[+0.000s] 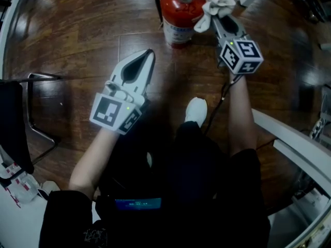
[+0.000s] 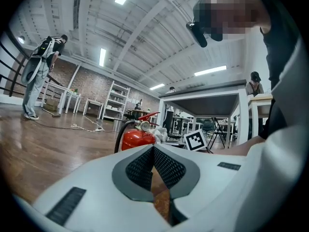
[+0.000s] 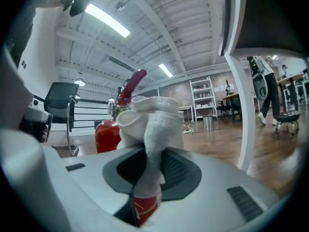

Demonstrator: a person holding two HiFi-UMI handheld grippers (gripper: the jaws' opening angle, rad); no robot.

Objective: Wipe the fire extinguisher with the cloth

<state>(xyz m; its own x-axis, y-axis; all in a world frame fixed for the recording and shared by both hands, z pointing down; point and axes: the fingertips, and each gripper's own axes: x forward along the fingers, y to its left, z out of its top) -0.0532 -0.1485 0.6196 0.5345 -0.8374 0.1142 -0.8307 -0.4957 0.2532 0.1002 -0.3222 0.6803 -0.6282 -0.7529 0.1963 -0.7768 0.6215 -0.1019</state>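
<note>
A red fire extinguisher [image 1: 179,15] stands upright on the wood floor, at the top middle of the head view. My right gripper [image 1: 221,15] is shut on a white cloth [image 1: 213,7], which bunches out past the jaws against the extinguisher's right side near its top. In the right gripper view the cloth [image 3: 149,124] fills the jaws and the extinguisher [image 3: 107,134] shows just behind it, to the left. My left gripper [image 1: 148,56] is shut and empty, held short of the extinguisher [image 2: 137,137] and to its left, jaws touching at the tip.
A black chair [image 1: 18,123] with a metal frame stands at the left. A white curved rail [image 1: 289,138] runs along the right. The person's white shoe [image 1: 196,110] rests on the floor between the grippers. A cable [image 1: 220,99] hangs from the right gripper.
</note>
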